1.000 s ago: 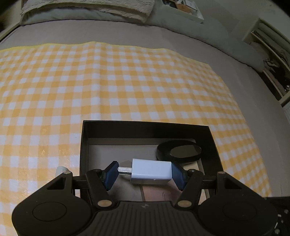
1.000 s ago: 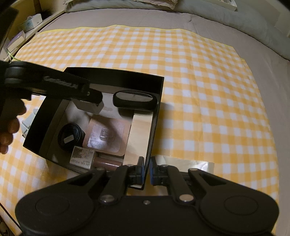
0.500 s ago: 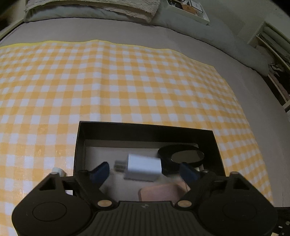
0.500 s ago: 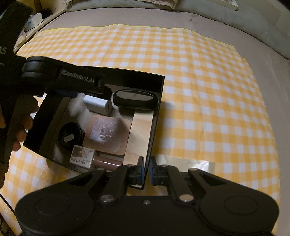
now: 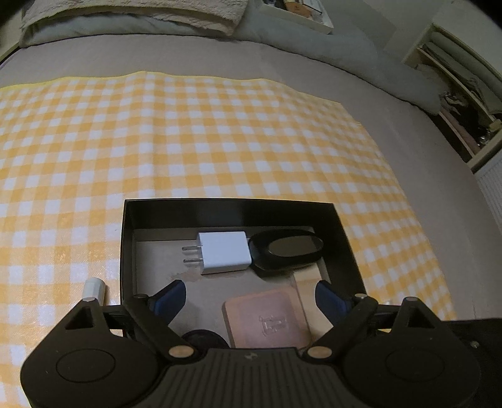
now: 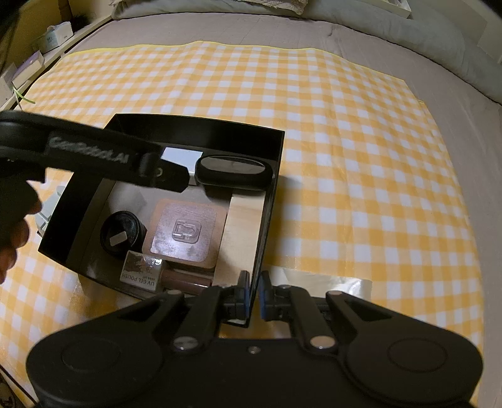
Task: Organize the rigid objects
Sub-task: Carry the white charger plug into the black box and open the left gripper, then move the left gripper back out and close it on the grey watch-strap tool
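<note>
A black open box (image 5: 345, 232) sits on the yellow checked cloth. In it lie a white plug charger (image 5: 224, 252), a black oval case (image 5: 287, 248), a copper-coloured flat pack (image 5: 266, 323), a round black jar (image 6: 123, 230) and a gel polish box (image 6: 139, 273). My left gripper (image 5: 251, 296) is open and empty above the box's near half. My right gripper (image 6: 254, 296) is shut on the box's near right wall (image 6: 266, 219). The left gripper also shows in the right wrist view (image 6: 166, 179), hiding most of the charger.
A small white cylinder (image 5: 93, 288) lies on the cloth just left of the box. A strip of shiny film (image 6: 332, 282) lies by the right gripper. Grey bedding and a pillow (image 5: 131, 15) lie beyond the cloth; shelves (image 5: 455, 103) stand far right.
My left gripper opened and let go of the white charger, which dropped into the box beside the oval case. The left gripper then drew back. The right gripper kept its hold.
</note>
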Action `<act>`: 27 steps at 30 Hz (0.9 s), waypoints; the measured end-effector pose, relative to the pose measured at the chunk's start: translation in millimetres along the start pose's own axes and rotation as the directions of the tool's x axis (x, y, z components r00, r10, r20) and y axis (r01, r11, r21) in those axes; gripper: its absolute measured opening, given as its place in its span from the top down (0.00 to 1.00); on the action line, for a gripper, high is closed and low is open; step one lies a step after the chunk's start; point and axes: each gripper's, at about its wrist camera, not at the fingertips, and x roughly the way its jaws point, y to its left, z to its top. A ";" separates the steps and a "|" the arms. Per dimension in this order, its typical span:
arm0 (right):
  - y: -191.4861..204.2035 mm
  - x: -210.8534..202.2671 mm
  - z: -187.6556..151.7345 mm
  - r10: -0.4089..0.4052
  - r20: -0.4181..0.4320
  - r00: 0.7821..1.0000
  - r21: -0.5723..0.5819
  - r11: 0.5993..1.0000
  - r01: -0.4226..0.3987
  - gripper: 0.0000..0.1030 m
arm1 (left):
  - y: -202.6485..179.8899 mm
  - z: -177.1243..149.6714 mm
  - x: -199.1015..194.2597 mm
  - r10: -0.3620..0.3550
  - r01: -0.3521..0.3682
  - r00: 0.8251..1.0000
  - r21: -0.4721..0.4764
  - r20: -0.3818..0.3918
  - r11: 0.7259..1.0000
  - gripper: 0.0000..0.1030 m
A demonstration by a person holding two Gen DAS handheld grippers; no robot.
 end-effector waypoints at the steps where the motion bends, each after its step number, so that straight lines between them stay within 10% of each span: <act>1: 0.0 0.0 0.0 -0.001 0.000 1.000 -0.001 1.000 0.001 0.94 | -1.0 -0.5 -2.6 -0.004 0.004 1.000 0.005 0.002 1.000 0.12; 27: -2.6 -3.5 -1.3 -0.002 0.017 1.000 0.007 1.000 0.002 0.95 | 34.2 -22.5 -99.9 0.017 -0.034 0.986 0.102 0.166 0.994 0.00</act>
